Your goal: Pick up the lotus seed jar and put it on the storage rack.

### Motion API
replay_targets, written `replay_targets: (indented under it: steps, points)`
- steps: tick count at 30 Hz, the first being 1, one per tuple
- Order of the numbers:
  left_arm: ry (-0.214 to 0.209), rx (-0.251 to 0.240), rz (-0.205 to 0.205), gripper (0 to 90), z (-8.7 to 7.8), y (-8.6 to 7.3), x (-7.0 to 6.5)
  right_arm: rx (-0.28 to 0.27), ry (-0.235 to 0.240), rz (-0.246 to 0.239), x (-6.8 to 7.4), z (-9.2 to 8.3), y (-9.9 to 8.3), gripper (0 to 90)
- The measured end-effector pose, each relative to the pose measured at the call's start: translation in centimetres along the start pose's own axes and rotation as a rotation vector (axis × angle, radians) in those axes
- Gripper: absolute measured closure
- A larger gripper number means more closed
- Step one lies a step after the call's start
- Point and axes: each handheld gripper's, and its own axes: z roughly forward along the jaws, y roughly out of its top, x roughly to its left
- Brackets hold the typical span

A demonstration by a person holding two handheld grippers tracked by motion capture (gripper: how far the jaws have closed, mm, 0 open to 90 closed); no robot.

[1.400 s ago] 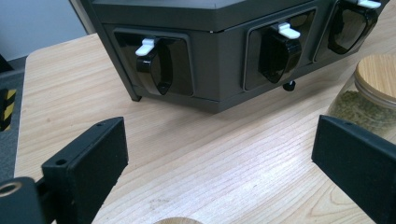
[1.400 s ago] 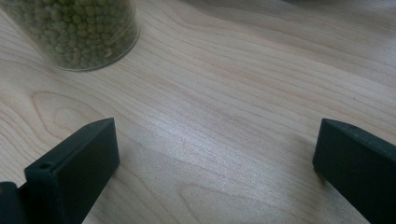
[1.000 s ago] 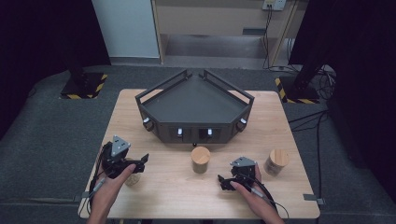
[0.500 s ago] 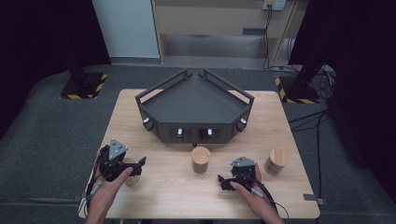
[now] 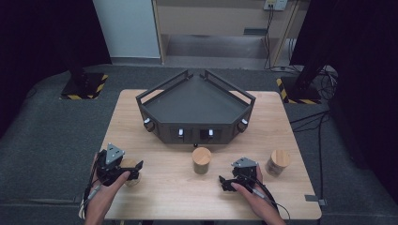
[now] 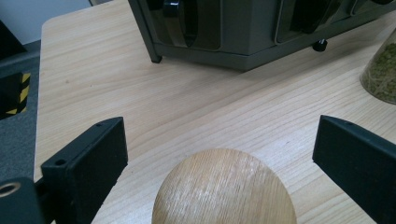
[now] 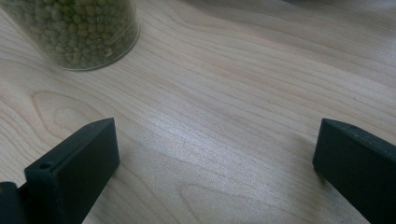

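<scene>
The wooden table (image 5: 155,117) carries a dark angular tray unit (image 5: 195,101) at its middle, with three jars in a row in front of it. The left jar (image 5: 130,166), capped by a round wooden lid (image 6: 224,189), stands near the table's front left edge, between the spread jaws of the left claw (image 6: 219,154), which is released around it without touching. It looks rigid, probably glass-walled and smooth, so slippery and breakable; gripping the sides just under the lid seems safest. The right claw (image 7: 215,154) is also released, empty, near the bean-filled middle jar (image 7: 74,32).

The wooden lid (image 6: 224,189) hides its jar's contents entirely.
</scene>
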Motion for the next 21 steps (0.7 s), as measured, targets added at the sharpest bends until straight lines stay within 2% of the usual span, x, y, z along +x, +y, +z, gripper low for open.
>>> replay_targets:
  steps: [21]
  points:
    - [0.004,0.011,-0.027,2.3,0.0,-2.1,0.6,0.0,0.0,0.0,0.0,0.0,0.0,0.4]
